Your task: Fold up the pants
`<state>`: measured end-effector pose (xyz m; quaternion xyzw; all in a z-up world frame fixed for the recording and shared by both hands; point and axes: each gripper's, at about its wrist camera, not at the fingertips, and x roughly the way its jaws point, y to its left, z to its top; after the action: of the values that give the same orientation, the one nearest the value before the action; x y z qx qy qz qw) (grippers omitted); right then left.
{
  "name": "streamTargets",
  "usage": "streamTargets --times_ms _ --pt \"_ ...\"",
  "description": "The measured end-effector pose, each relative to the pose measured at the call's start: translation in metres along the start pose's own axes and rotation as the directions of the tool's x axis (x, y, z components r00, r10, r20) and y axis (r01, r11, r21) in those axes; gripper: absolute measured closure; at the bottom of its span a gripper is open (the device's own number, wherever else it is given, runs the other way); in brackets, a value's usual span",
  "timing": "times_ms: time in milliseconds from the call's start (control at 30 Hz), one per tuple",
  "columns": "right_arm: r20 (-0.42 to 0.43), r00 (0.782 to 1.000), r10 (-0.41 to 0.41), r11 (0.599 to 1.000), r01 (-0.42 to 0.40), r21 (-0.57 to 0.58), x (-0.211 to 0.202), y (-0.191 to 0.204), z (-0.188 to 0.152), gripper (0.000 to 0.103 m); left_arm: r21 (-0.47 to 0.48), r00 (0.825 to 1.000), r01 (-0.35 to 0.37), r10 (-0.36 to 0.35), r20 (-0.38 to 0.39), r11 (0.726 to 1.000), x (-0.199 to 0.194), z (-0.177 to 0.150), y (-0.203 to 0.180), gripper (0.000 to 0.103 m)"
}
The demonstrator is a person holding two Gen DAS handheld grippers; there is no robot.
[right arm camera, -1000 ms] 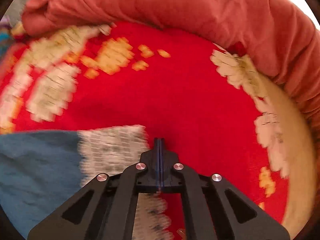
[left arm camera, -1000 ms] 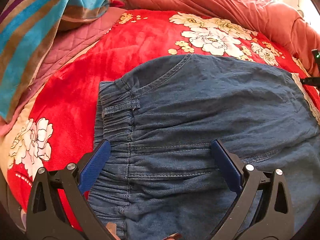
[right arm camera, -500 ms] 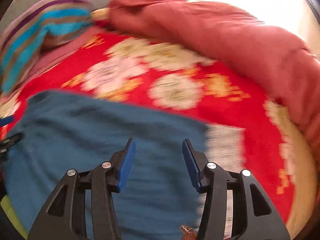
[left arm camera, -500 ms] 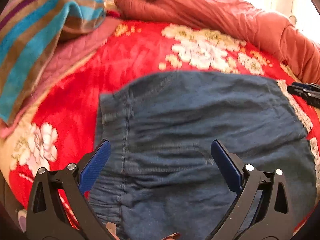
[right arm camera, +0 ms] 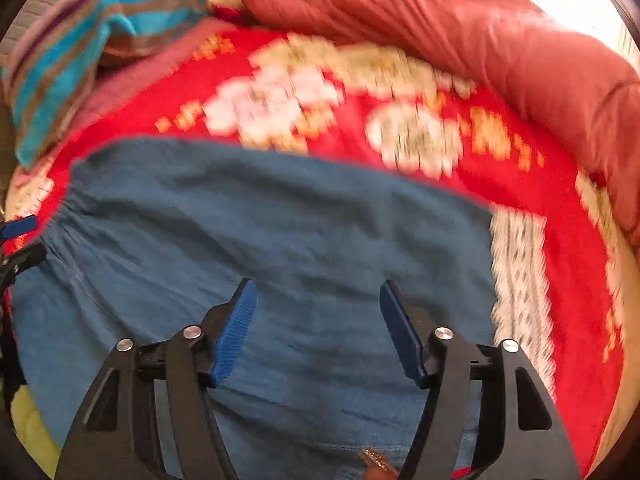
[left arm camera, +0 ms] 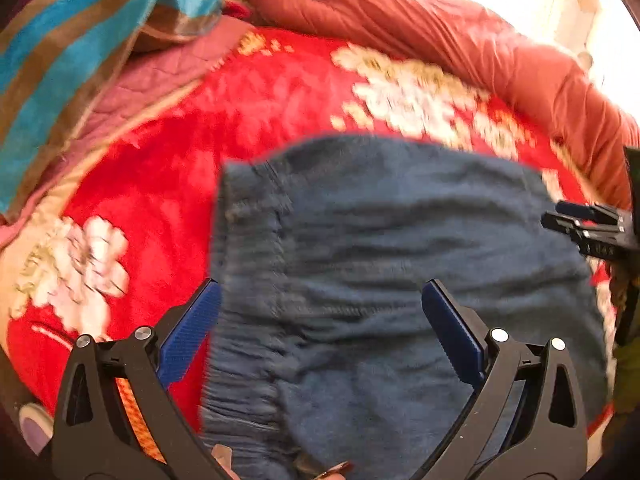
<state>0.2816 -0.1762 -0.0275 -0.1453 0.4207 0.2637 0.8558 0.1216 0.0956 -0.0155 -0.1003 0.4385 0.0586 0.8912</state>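
Observation:
Blue denim pants (left arm camera: 380, 248) lie folded flat on a red flowered blanket (left arm camera: 168, 168), gathered waistband to the left, white lace hem (right arm camera: 520, 280) to the right. My left gripper (left arm camera: 320, 320) is open and empty, held above the waistband end. My right gripper (right arm camera: 318, 320) is open and empty above the middle of the pants (right arm camera: 260, 240). The right gripper also shows at the right edge of the left wrist view (left arm camera: 588, 228). Both views are blurred by motion.
A striped teal and brown towel (left arm camera: 72, 60) lies at the back left on a pink quilted cover (left arm camera: 152, 80). A rolled rust-red quilt (left arm camera: 440, 40) runs along the back and right side; it also shows in the right wrist view (right arm camera: 480, 40).
My right gripper was shut at the lace hem, let go, opened wide and drew back over the pants. My left gripper stayed open and pulled back a little.

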Motion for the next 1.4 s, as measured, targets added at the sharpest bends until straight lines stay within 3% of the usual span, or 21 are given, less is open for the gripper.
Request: streamTargets --times_ms 100,433,567,767,800,900,933,967,1000,1067,1133,1200,1400 --pt "0.039 0.999 0.014 1.0 -0.014 -0.016 -0.005 0.007 0.015 0.025 -0.027 0.999 -0.019 0.02 0.028 0.999 -0.003 0.015 0.011 0.009" --pt "0.042 0.995 0.095 0.983 -0.087 -0.159 0.024 0.055 0.068 0.025 0.012 0.998 -0.065 0.066 -0.019 0.998 0.027 0.06 0.038 0.009" --pt "-0.012 0.994 0.107 0.968 -0.107 -0.225 0.049 0.071 0.085 0.025 0.068 0.995 -0.093 0.095 -0.024 0.993 0.045 0.068 0.038 0.009" --pt "-0.095 0.992 0.086 0.951 -0.11 -0.288 0.089 0.08 0.099 0.025 0.103 0.995 -0.056 0.064 -0.072 0.993 0.075 0.075 0.043 0.01" --pt "-0.105 0.991 0.082 0.948 -0.11 -0.3 0.094 0.081 0.099 0.025 0.108 0.996 -0.05 0.059 -0.074 0.993 0.078 0.074 0.043 0.014" --pt "-0.143 0.987 0.069 0.932 -0.115 -0.344 0.111 0.087 0.096 0.025 0.113 0.995 -0.012 0.023 -0.098 0.994 0.089 0.072 0.043 0.052" --pt "-0.149 0.987 0.066 0.928 -0.116 -0.354 0.114 0.089 0.095 0.027 0.118 0.995 0.0 0.012 -0.101 0.993 0.091 0.071 0.042 0.061" --pt "-0.149 0.987 0.064 0.924 -0.115 -0.365 0.117 0.091 0.094 0.027 0.128 0.995 -0.005 0.018 -0.096 0.992 0.091 0.07 0.041 0.063" --pt "-0.147 0.987 0.066 0.92 -0.117 -0.374 0.118 0.092 0.092 0.029 0.147 0.996 -0.02 0.032 -0.084 0.989 0.09 0.068 0.038 0.068" --pt "-0.15 0.984 0.098 0.911 -0.149 -0.385 0.117 0.097 0.091 0.045 0.156 0.998 -0.017 0.026 -0.059 0.988 0.085 0.067 0.036 0.072" --pt "-0.145 0.981 0.126 0.898 -0.175 -0.404 0.113 0.104 0.088 0.074 0.148 1.0 -0.006 0.008 -0.013 0.989 0.072 0.067 0.036 0.075" --pt "-0.134 0.981 0.139 0.887 -0.183 -0.423 0.107 0.111 0.083 0.092 0.131 1.0 0.017 -0.018 0.007 0.991 0.061 0.067 0.036 0.075" --pt "-0.044 0.988 0.151 0.912 -0.156 -0.379 0.076 0.109 0.072 0.098 0.123 0.996 0.044 -0.053 0.073 0.991 0.025 0.064 0.028 0.076"
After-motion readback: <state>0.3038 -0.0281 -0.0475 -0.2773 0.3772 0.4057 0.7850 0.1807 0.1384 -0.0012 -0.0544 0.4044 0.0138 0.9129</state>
